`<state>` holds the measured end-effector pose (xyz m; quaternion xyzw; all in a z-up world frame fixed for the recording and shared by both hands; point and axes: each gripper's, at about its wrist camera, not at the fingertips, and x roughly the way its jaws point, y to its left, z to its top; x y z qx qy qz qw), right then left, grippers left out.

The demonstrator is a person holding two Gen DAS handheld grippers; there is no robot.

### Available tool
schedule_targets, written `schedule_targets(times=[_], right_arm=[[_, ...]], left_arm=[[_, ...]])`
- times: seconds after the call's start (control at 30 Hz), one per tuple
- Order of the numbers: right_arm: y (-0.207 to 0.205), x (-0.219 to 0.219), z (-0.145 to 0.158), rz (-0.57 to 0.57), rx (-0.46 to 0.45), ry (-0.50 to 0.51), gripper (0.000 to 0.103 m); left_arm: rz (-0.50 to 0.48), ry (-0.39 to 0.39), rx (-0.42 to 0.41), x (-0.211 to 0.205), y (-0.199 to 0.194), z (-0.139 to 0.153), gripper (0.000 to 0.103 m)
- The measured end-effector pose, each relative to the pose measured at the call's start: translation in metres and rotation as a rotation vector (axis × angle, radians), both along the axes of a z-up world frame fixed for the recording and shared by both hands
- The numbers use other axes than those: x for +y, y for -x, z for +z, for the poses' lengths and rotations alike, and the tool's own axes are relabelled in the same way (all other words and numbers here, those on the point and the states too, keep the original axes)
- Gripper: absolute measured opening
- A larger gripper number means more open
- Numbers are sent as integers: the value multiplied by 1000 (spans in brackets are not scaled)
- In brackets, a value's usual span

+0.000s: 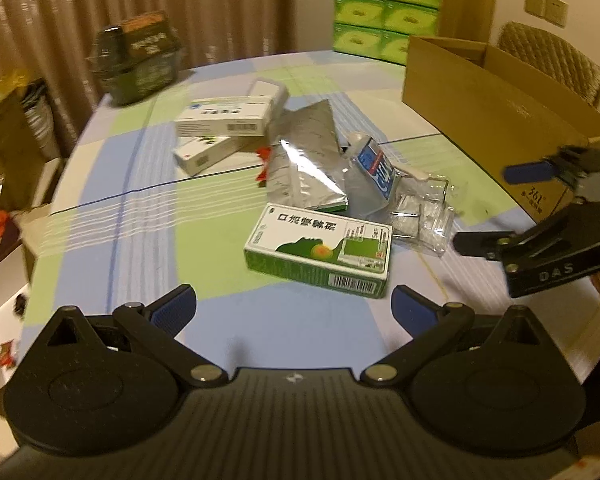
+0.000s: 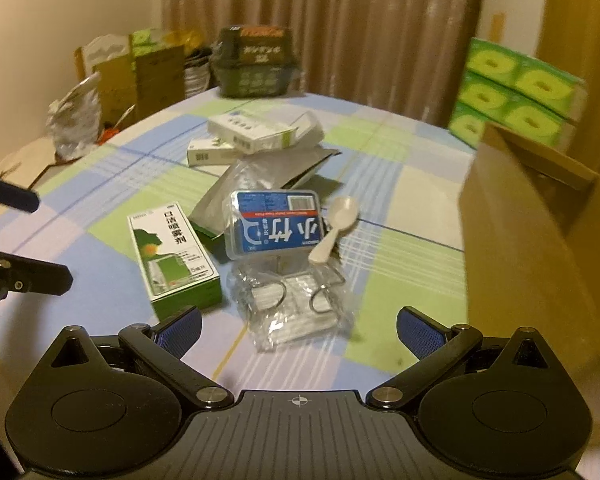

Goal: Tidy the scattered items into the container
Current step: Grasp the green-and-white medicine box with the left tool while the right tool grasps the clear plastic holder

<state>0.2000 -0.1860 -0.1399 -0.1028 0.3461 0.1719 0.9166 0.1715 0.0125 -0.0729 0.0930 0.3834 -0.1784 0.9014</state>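
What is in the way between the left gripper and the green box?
Nothing visible. The left gripper is open, with the green box just ahead of its fingers and only bare tablecloth between them.

Read "口洁喷雾剂" on the green spray box (image 2: 176,256), "DAS" on the right gripper (image 1: 500,208), "361°" on the cardboard box (image 1: 496,120).

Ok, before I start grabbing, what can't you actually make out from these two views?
- Inside of the cardboard box: its near wall hides it in both views.
- What lies under the silver foil pouch: covered by it.
- Clear plastic bag: contents too glary to identify.
- Right gripper in the left wrist view: partly cut off by the frame edge.
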Motion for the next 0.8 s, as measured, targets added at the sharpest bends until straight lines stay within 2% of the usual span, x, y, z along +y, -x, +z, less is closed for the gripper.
schedule_targets(times=[0.2, 0.5, 0.53, 0.57, 0.6, 0.7, 0.8], right_arm=[[-31, 4, -25, 81, 11, 24, 101], [-56, 3, -41, 129, 17, -34, 101], [-56, 2, -41, 126, 10, -46, 99], [-57, 1, -42, 122, 7, -57, 94], [-58, 2, -42, 121, 13, -65, 84], [-58, 0, -41, 108, 12, -85, 70], [-58, -2, -38, 88, 16, -96, 65]], left_arm=[[-76, -5, 6, -6, -23, -20, 102], [-203, -17, -9, -7, -56, -34, 102], [-218, -11, 0, -7, -59, -36, 102], [-233, -3, 6, -7, -62, -37, 102], [-251, 4, 6, -7, -64, -38, 102], [-299, 3, 2, -8, -68, -43, 102], [-316, -11, 15, -10, -70, -49, 102]])
